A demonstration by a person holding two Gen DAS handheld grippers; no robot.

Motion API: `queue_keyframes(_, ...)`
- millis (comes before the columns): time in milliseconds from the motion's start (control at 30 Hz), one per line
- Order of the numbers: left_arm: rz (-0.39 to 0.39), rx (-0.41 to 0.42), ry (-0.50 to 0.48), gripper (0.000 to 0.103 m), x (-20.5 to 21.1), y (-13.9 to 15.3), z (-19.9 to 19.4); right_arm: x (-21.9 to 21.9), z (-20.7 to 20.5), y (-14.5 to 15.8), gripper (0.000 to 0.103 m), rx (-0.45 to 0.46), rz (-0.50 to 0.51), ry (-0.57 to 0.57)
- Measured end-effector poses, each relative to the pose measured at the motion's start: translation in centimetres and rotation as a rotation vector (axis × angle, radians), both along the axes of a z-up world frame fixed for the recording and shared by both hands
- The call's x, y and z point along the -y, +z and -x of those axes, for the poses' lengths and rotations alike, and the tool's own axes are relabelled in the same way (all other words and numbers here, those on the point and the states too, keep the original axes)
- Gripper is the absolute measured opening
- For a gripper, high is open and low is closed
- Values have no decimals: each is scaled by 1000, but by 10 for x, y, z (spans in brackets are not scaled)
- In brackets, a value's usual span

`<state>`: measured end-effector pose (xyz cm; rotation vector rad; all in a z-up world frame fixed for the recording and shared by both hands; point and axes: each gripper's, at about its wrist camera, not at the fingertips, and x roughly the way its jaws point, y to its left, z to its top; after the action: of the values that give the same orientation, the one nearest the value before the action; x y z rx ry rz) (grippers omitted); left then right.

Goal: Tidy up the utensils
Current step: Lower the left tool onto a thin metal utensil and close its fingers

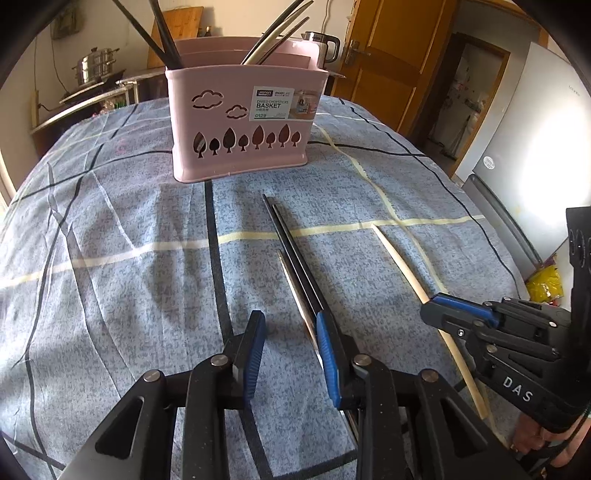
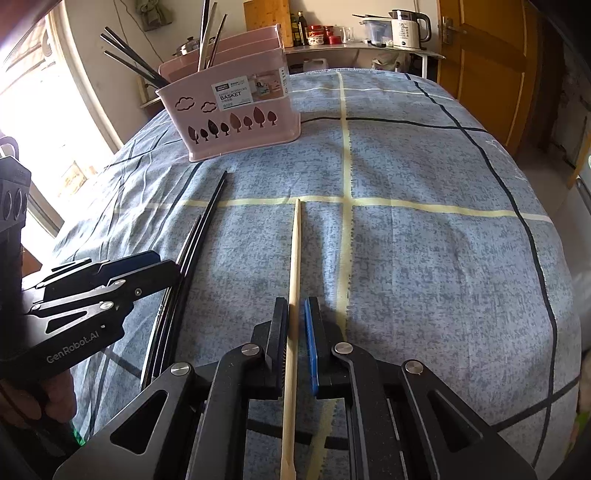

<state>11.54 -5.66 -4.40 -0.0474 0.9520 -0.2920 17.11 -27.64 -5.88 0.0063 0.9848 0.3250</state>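
Note:
A pink chopstick basket [image 1: 240,122] stands on the far side of the blue checked cloth, with dark and pale chopsticks upright in it; it also shows in the right wrist view [image 2: 236,110]. Black chopsticks [image 1: 291,251] and a silver one [image 1: 295,291] lie on the cloth by my left gripper [image 1: 291,325], which is open, its right finger against them. They also show in the right wrist view [image 2: 199,236]. My right gripper [image 2: 296,314] straddles a pale wooden chopstick [image 2: 295,258], jaws narrow, with a small gap on the right. That chopstick also shows in the left wrist view [image 1: 402,266].
The cloth-covered table [image 2: 424,240] drops off at the right and near edges. Behind it stand a shelf with a kettle [image 2: 408,29] and jars, a steel pot [image 1: 94,68], a wooden door [image 1: 399,55] and a white fridge [image 1: 528,122].

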Motion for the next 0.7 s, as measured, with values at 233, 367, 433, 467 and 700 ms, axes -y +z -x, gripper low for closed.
queue_keyframes(233, -66, 8, 17, 24, -2, 0, -1, 3, 1, -1, 9, 1, -11, -5)
queue_keyframes(367, -96, 19, 5, 20, -5, -1, 3, 3, 2, 0, 9, -1, -12, -7)
queue_keyframes(433, -94, 14, 2, 12, -12, -1, 4, 3, 2, 0, 9, -2, -11, -9)
queue_keyframes(467, -95, 13, 5, 9, -16, -1, 5, 2, 2, 0, 9, -2, -10, -9)
queue_keyframes(700, -14, -27, 50, 6, -53, -1, 2, 1, -2, 0, 10, -11, -16, 1)
